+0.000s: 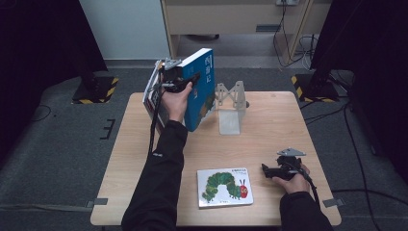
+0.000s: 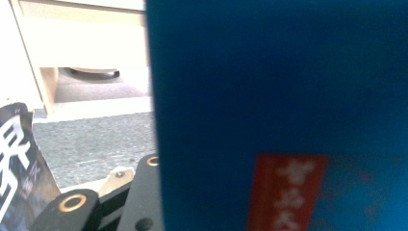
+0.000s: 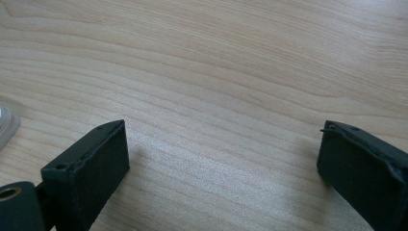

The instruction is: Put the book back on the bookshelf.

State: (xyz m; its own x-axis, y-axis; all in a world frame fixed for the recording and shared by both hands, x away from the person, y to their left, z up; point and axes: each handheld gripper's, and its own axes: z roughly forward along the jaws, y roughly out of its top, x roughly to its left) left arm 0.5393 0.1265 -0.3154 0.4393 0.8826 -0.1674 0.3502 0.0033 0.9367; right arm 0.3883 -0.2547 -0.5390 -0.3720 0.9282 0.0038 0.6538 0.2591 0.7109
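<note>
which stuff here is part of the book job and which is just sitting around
In the job:
- blue book, tilted, gripped by the left gripper
- books behind it
- metal bookend

Lying about:
- caterpillar picture book, flat on the table
- right gripper, open, resting on the table
- cables on the floor

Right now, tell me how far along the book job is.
Done: some books already lean together at the table's far left, beside the clear bookend. In hand: the left gripper is shut on the blue book, held tilted against that group. Left: the caterpillar book lies flat near the front edge, untouched; the right gripper rests open beside it.
</note>
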